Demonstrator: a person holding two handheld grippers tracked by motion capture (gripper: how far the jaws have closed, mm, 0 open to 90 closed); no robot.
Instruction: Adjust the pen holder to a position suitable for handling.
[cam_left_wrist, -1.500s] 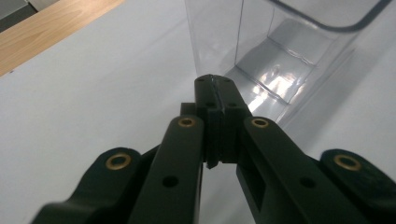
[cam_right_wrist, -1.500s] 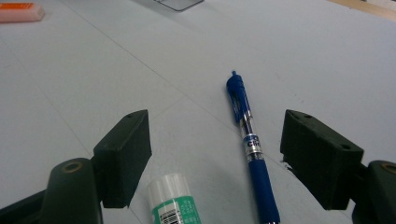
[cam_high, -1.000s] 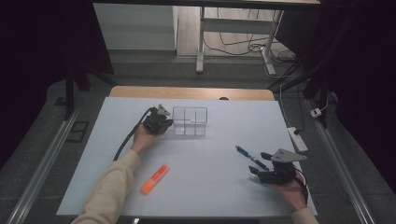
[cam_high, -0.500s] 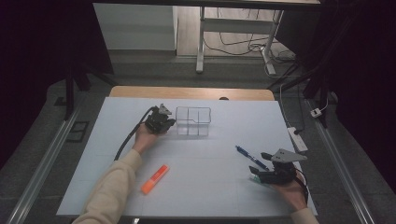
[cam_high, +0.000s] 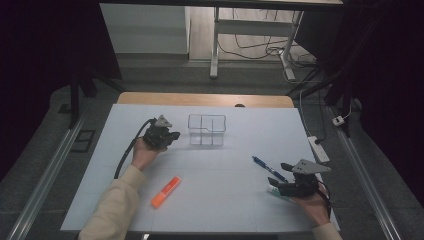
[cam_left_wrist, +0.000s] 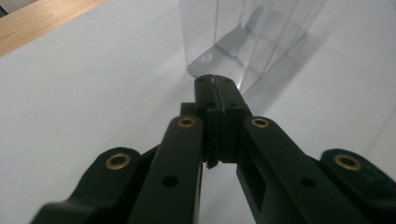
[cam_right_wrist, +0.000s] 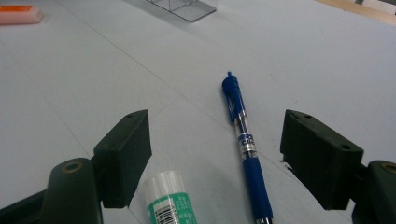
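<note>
Tabletop (cam_high: 210, 195), pale and wide, is carrying everything, and the work in hand is looking like gathering the loose stationery toward the clear divided holder (cam_high: 206, 130) standing near the far middle. Left gripper (cam_high: 172, 136) is sitting just beside that holder's left wall with its jaws pressed together on nothing; in the left gripper view the holder (cam_left_wrist: 252, 42) is rising right ahead of the closed tips. Right gripper (cam_high: 276, 185) is resting at the near right with its jaws standing wide apart and gripping nothing. Blue pen (cam_high: 269, 169) is lying just in front of it, on the holder's side, its long axis running from near right to far left; in the right gripper view the pen (cam_right_wrist: 243, 135) is pointing almost straight away between the two jaws, closer to the right one. Green-labelled glue stick (cam_right_wrist: 169, 201) is lying beside the left jaw. Orange highlighter (cam_high: 166, 191) is lying well apart, nearer the left forearm. By my judgement the right hand is the nearer one for the pen, and the jaws are already straddling its shaft, closing across it.
</note>
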